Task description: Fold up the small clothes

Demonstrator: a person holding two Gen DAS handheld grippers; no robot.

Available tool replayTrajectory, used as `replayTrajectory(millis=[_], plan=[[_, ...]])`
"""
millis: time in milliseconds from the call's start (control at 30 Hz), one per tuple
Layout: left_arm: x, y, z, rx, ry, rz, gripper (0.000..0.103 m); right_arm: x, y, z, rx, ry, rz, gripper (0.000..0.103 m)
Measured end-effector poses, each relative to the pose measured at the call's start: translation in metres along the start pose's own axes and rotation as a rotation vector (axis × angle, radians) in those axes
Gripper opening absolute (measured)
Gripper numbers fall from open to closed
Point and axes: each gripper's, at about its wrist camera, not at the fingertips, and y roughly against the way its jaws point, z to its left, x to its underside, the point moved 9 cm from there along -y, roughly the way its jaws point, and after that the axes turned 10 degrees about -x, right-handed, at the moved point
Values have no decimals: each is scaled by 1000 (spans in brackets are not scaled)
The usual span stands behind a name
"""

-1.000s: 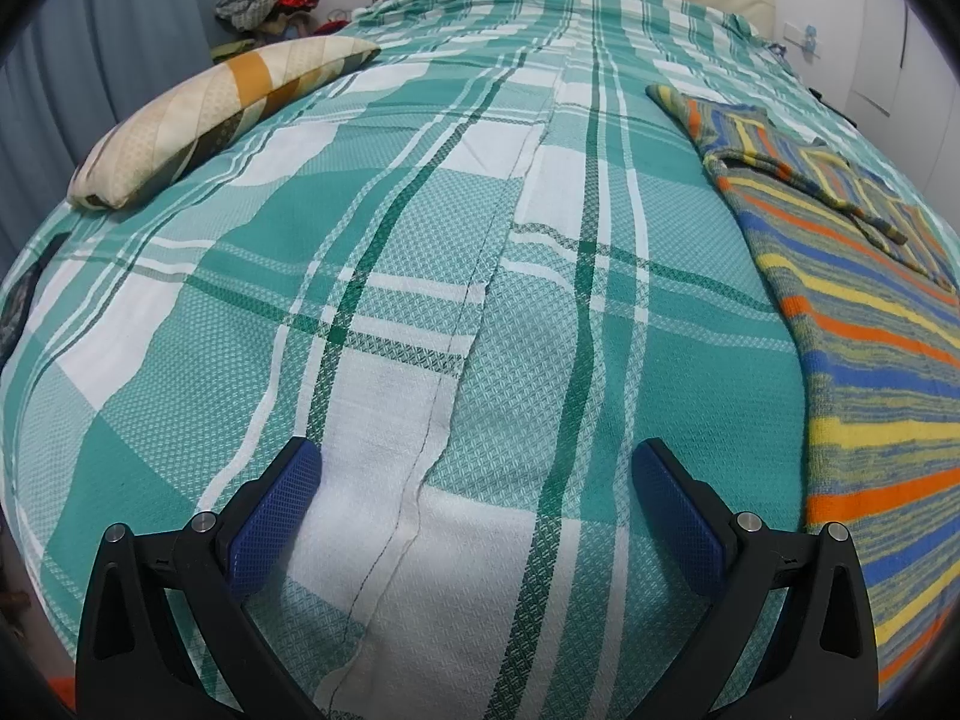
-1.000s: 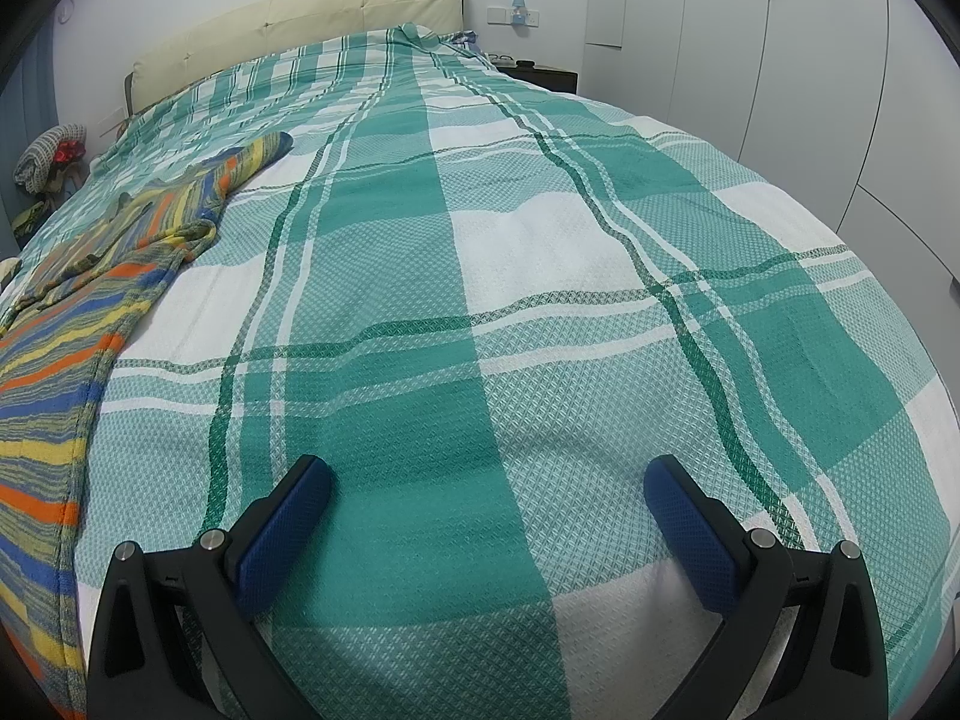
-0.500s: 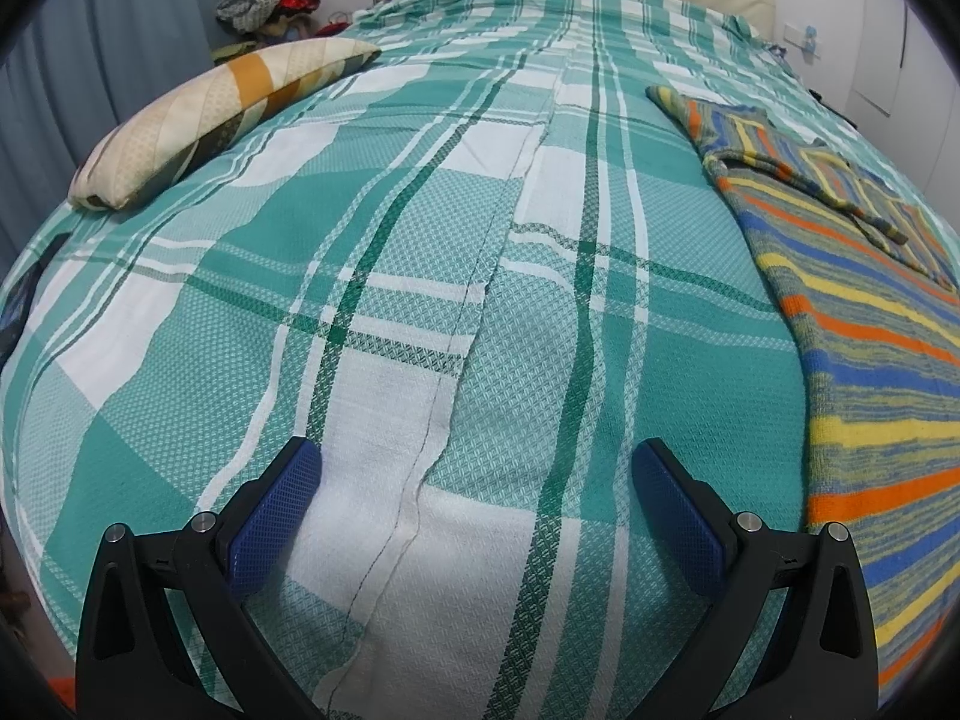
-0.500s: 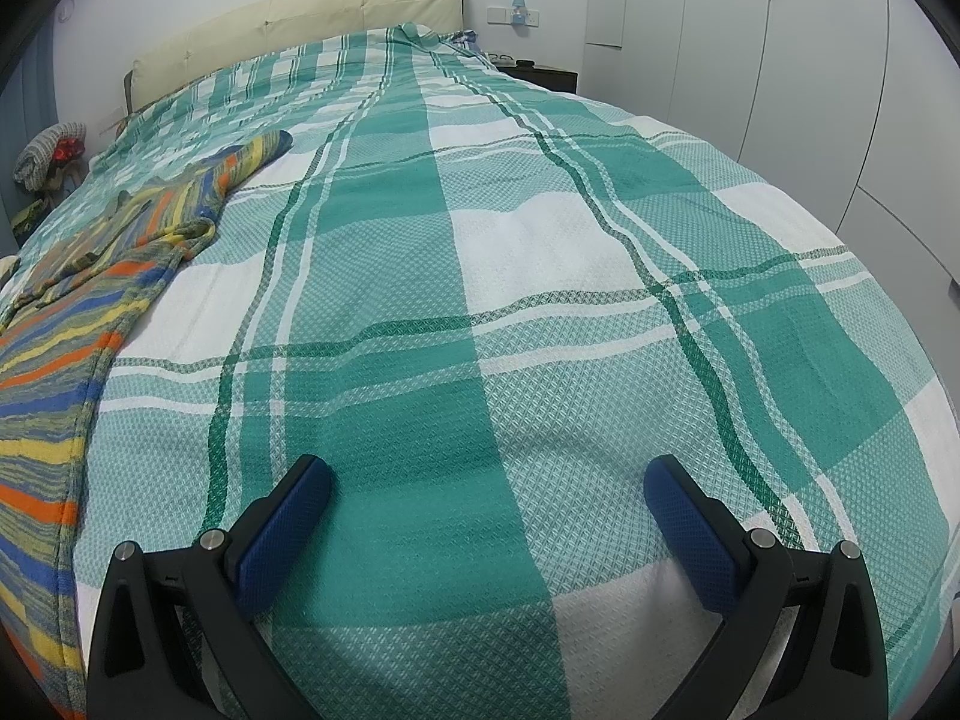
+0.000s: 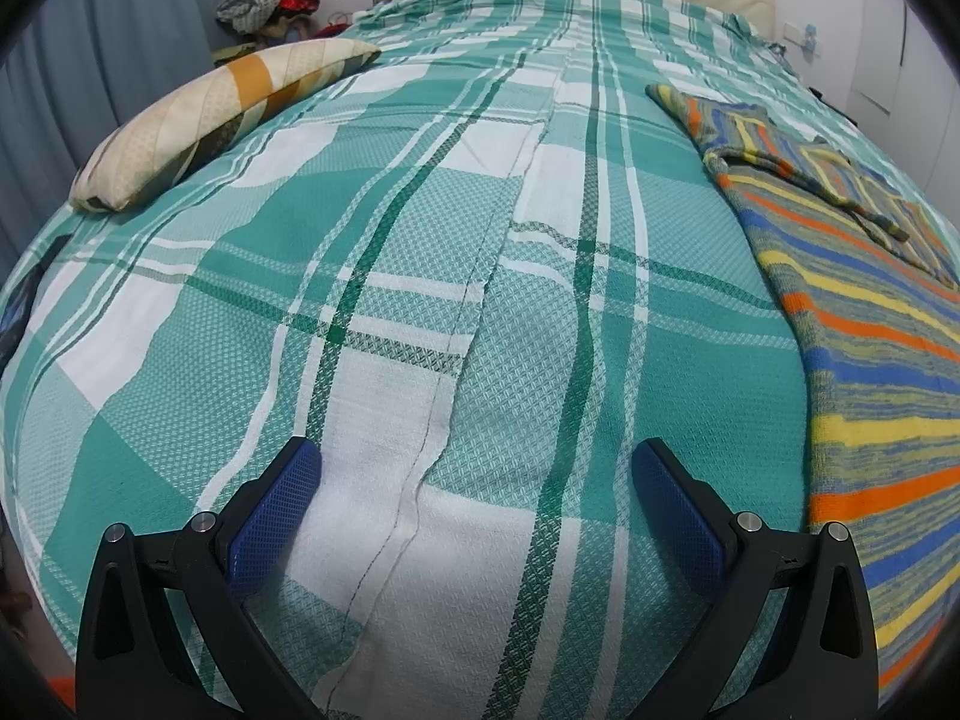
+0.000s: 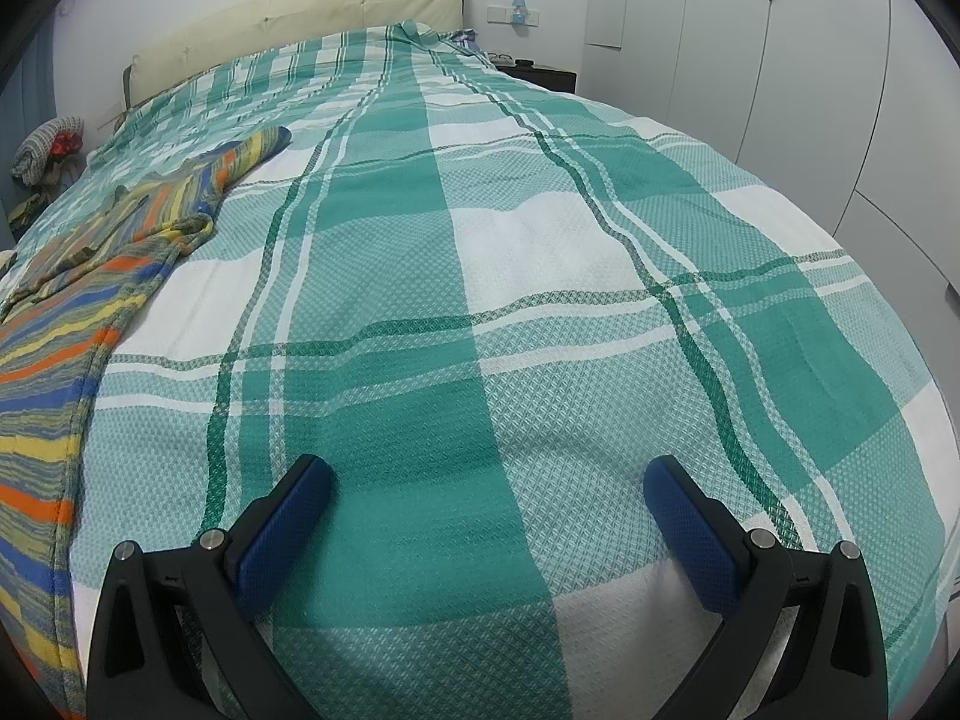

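Note:
A striped knit garment (image 5: 864, 324) in orange, yellow, blue and grey lies spread flat on the bed, at the right of the left wrist view and at the left of the right wrist view (image 6: 66, 324). One sleeve (image 6: 240, 159) stretches toward the headboard. My left gripper (image 5: 477, 474) is open and empty over the bedspread, left of the garment. My right gripper (image 6: 489, 489) is open and empty over the bedspread, right of the garment. Neither touches the garment.
A green and white plaid bedspread (image 5: 420, 276) covers the bed. A beige patterned pillow (image 5: 216, 120) lies at the far left edge. A cream headboard (image 6: 288, 18) stands at the back. White wardrobe doors (image 6: 810, 60) stand to the right. Bundled items (image 5: 264, 0) sit beside the bed.
The right wrist view has shifted very slightly to the right, so a little less of the garment shows. The left gripper has not visibly moved.

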Motion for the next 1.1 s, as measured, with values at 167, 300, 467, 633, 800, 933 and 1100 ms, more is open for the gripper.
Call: replayTrajectory(millis=[167, 300, 467, 633, 800, 933, 1100], plan=[[0, -1, 1, -1, 0, -2, 103, 0, 0, 0, 0, 0, 0, 103], [0, 0, 0, -1, -1, -3, 103, 0, 0, 0, 0, -1, 0, 103], [1, 1, 0, 2, -10, 4, 102, 0, -1, 0, 5, 0, 6, 103], [7, 16, 6, 55, -36, 129, 101, -3, -2, -1, -48, -16, 107, 103], [30, 73, -1, 290, 15, 175, 101, 1, 33, 13, -273, -130, 291, 102], [62, 96, -35, 404, -81, 231, 93, 22, 73, 57, -547, -222, 411, 90], [84, 93, -60, 342, -215, 228, 90, 69, 82, 118, -665, -179, 573, 76]])
